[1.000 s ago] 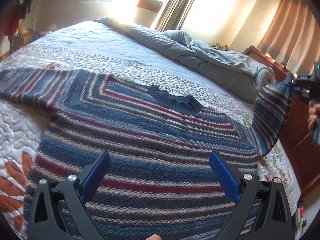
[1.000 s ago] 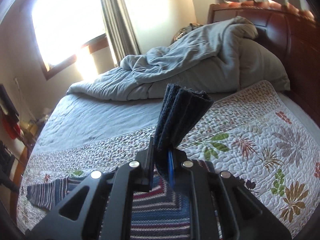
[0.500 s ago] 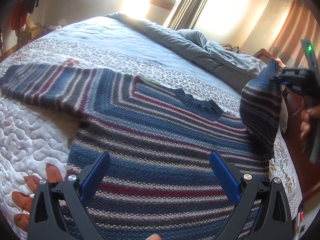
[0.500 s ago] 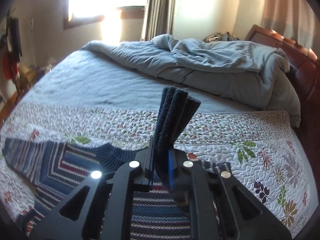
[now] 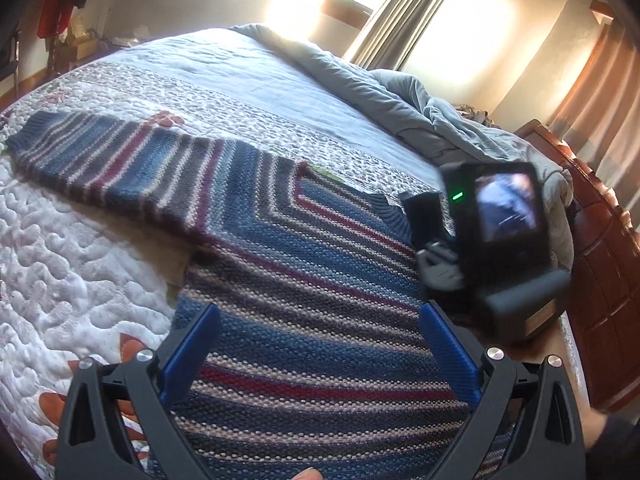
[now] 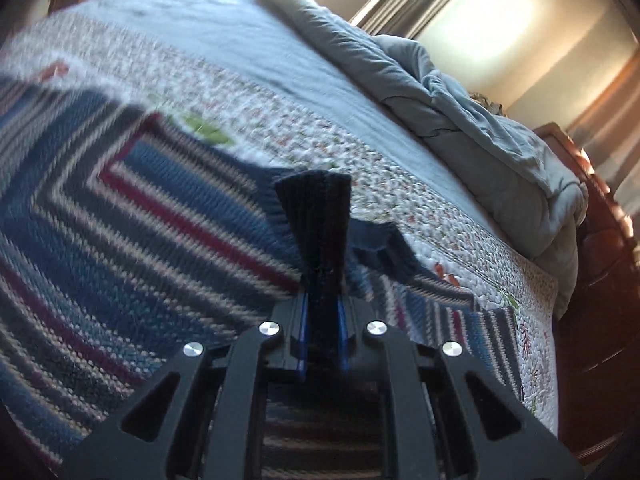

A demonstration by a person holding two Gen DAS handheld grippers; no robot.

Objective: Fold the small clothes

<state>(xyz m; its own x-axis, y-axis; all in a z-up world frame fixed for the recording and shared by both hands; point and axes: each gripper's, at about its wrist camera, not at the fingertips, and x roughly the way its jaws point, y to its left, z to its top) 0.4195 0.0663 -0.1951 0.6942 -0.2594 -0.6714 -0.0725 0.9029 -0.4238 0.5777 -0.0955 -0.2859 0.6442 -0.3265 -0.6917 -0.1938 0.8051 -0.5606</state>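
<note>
A knitted sweater (image 5: pixel 304 280) with blue, maroon and cream stripes lies spread front up on the quilted bed; its left sleeve (image 5: pixel 100 164) stretches out to the left. My left gripper (image 5: pixel 320 356) hovers open over the sweater's lower body with nothing between its blue pads (image 5: pixel 192 356). My right gripper (image 6: pixel 322 312) is shut on the dark blue ribbed cuff (image 6: pixel 316 220) of the other sleeve, holding it low over the chest beside the collar (image 6: pixel 376 240). The left wrist view shows the right gripper (image 5: pixel 424 236) at the sweater's right shoulder, with the sleeve doubled inward beneath it.
A floral quilt (image 5: pixel 60 280) covers the bed. A grey duvet (image 5: pixel 460 136) is bunched along the far side. A wooden headboard (image 5: pixel 600 240) stands at the right. Curtains (image 5: pixel 404 8) and a bright window lie behind.
The right gripper has swung in from the bed's right edge and come down, carrying the sleeve cuff over the sweater toward the collar. The left gripper drifted a little and stays open.
</note>
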